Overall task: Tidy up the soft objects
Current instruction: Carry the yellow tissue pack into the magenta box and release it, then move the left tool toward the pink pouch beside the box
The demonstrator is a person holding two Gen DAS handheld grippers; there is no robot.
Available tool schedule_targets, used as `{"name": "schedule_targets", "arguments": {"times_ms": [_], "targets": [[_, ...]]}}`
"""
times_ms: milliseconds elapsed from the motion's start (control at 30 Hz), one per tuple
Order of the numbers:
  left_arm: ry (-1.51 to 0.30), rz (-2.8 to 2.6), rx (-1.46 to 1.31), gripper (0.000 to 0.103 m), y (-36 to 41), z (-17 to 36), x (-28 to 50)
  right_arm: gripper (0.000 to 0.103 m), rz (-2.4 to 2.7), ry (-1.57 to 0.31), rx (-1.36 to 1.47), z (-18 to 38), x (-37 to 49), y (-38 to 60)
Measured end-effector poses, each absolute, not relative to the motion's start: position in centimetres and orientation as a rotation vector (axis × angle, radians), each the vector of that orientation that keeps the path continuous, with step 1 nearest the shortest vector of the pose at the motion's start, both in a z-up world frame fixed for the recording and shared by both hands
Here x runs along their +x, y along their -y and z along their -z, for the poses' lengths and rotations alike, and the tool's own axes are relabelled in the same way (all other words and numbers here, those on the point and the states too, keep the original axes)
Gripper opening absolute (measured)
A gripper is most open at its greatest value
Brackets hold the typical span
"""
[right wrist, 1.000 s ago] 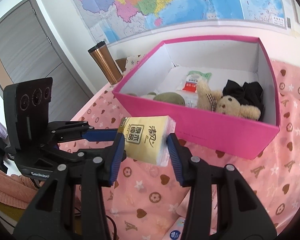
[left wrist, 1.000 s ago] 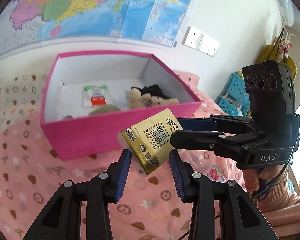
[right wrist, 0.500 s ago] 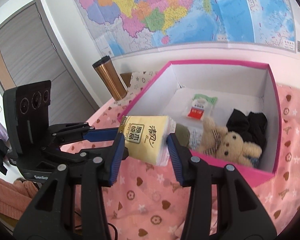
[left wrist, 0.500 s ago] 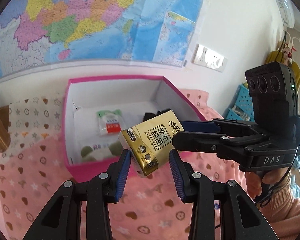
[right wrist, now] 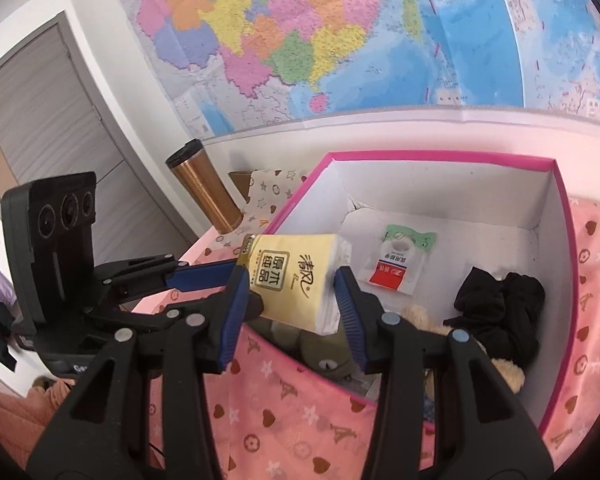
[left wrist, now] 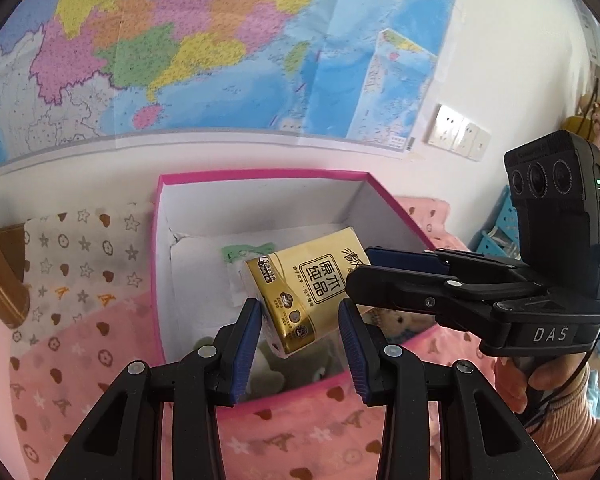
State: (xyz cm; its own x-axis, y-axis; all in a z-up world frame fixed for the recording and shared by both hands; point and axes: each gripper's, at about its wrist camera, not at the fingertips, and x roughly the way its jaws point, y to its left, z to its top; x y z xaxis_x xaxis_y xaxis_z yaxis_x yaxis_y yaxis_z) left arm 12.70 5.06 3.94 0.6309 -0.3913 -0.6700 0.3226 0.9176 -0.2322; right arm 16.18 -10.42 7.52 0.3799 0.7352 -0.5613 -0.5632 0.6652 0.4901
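Together, we held a yellow tissue pack (right wrist: 296, 280) aloft over the open pink box (right wrist: 562, 240), each of our two grippers clamped on it. Our right gripper (right wrist: 290, 300) pinched the pack across its width, blue pads pressed to both sides. Our left gripper (left wrist: 300, 332) had the pack's gold end (left wrist: 290, 316) between its pads; from the right camera, its blue finger (right wrist: 204, 274) met the pack's left end.

The pack hung tilted above the box's near wall (left wrist: 300, 400), clear of the rim. Below it, the box's near part was crowded: a tan teddy bear (right wrist: 504, 374), a grey-green plush (right wrist: 324, 354) and a black bundle of cloth (right wrist: 500, 308) lay there. Farther back a white sachet (right wrist: 396, 264) with green and red print lay flat on bare white floor, with open room around it up to the far wall.

Beneath the box spread a pink cloth (right wrist: 292, 412) patterned with hearts and stars. A copper tumbler (right wrist: 206, 188) stood upright well to the box's left, beside a grey door (right wrist: 40, 120). A coloured map (left wrist: 180, 48) covered the white wall behind, with wall sockets (left wrist: 458, 138) to its right. A hand (left wrist: 540, 380) in a pink sleeve gripped the right gripper's handle.
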Motion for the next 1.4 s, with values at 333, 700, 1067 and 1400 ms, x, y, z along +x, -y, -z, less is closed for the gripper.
{"name": "schedule_targets", "arguments": {"times_ms": [333, 700, 1067, 1400], "targets": [[-0.865, 0.366, -0.088, 0.04, -5.2, -1.7, 15.6, 0.047, -0.786, -0.913, 0.269, -4.7, 18.9, 9.2], [-0.918, 0.314, -0.121, 0.04, -6.0, -0.2, 18.1, 0.052, -0.719, -0.988, 0.313, -2.2, 21.3, 9.1], [-0.821, 0.361, -0.122, 0.045, -6.1, -2.3, 13.4, 0.052, -0.743, -0.935, 0.305, -4.3, 18.7, 12.2], [-0.782, 0.479, -0.116, 0.052, -3.7, -3.3, 8.0, 0.054, -0.766, -0.847, 0.262, -7.0, 13.6, 15.8]]}}
